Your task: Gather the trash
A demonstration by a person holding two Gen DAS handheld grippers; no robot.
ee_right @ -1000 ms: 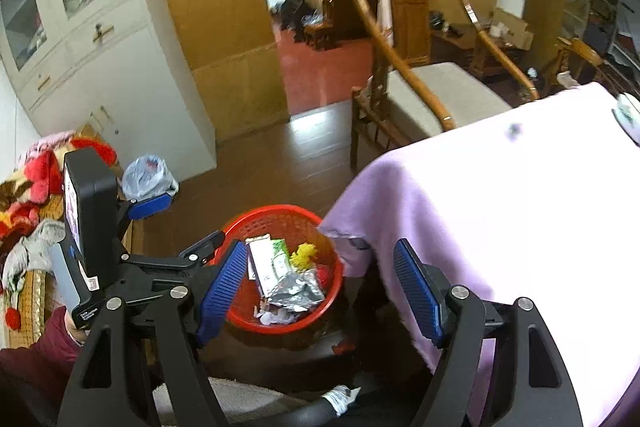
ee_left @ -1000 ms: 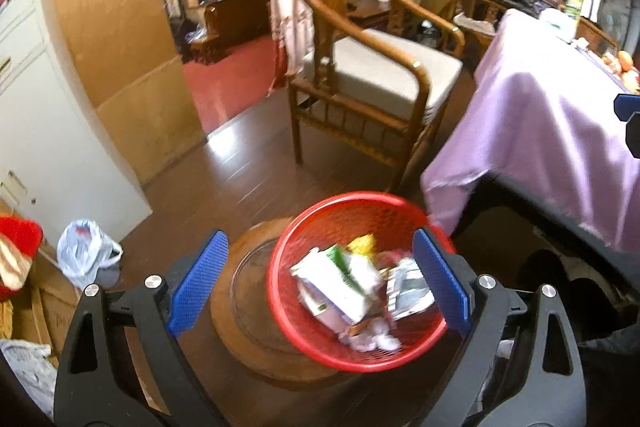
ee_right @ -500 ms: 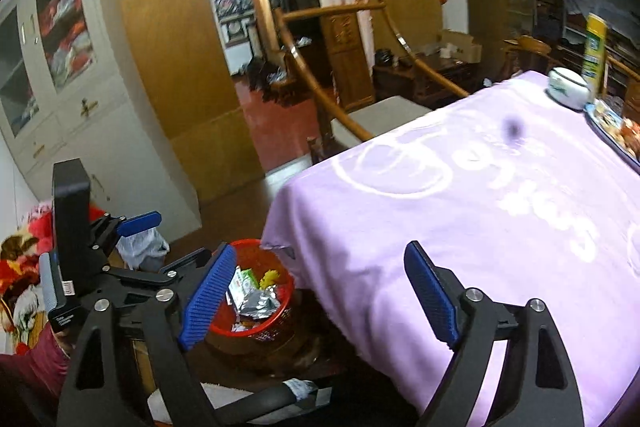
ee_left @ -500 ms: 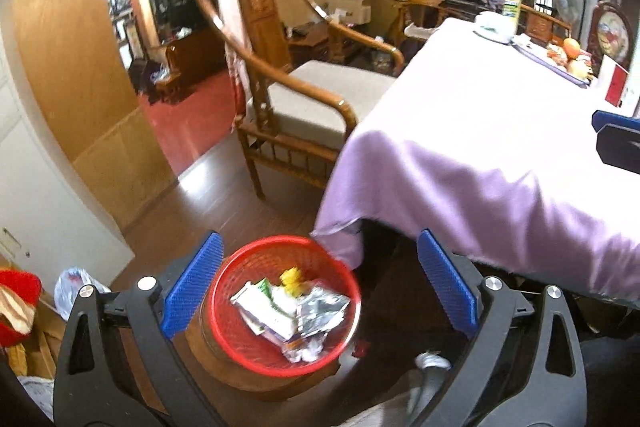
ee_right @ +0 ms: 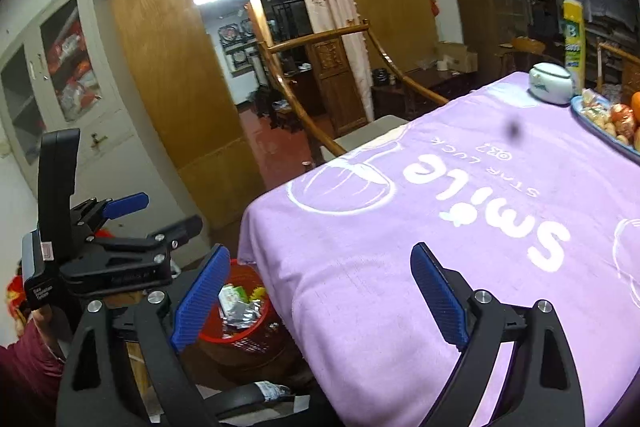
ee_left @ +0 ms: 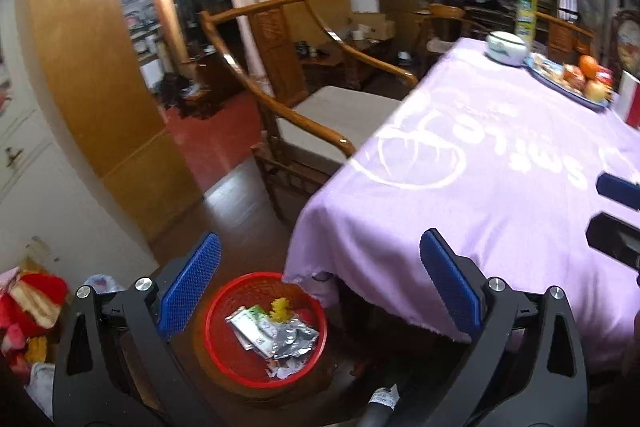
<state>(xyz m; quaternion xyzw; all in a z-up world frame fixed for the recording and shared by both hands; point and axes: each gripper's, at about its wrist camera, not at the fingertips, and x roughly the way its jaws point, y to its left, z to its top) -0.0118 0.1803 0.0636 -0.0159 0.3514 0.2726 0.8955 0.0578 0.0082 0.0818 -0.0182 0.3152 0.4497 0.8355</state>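
Note:
A red mesh basket (ee_left: 224, 351) sits on a round wooden stool by the table corner, holding wrappers (ee_left: 276, 333) of trash: silver foil, white-green packets, something yellow. It also shows in the right wrist view (ee_right: 244, 335). My left gripper (ee_left: 320, 287) is open and empty, raised above the basket and the table corner. My right gripper (ee_right: 320, 291) is open and empty over the purple tablecloth's near edge. The left gripper's body (ee_right: 104, 259) shows to its left.
The table under the purple cloth (ee_right: 460, 211) carries a white lidded jar (ee_right: 550, 87), a yellow-green can (ee_right: 574, 43) and a fruit tray (ee_right: 608, 123) at its far end. A wooden armchair (ee_left: 320, 119) stands beside the table. White cabinets (ee_right: 60, 87) line the left wall.
Both grippers have risen and swung right, from low over the red basket up to table height. The basket has dropped lower and smaller in both views. Both stay open and empty.

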